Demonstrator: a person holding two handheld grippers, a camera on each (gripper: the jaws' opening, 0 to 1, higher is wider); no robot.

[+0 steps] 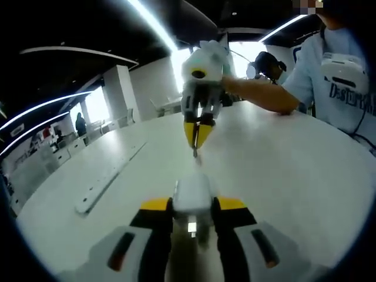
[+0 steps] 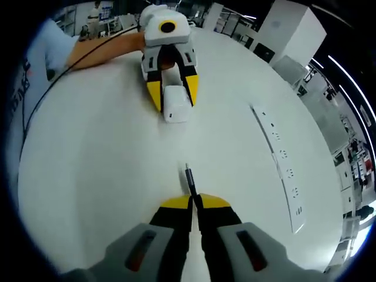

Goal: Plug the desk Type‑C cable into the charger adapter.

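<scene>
Lining the plug up with the adapter over the white table [image 2: 88, 176].

I held the charger adapter [image 1: 192, 197] clamped between the left gripper [image 1: 192, 205] jaws, its port facing the right gripper [image 2: 195, 202], which was closed on the Type-C cable [image 2: 189, 179] with the plug tip sticking out in front. The two were near but apart. I judged the plug needed to come in straight and level with the port, slowly, while the adapter was kept steady.

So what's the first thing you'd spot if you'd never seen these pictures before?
Two yellow-tipped grippers facing each other over a big white table. The left gripper is clamped on a white charger adapter, and the right gripper pinches a thin Type-C cable plug, aimed at the adapter. A long white power strip lies off to the side.
</scene>
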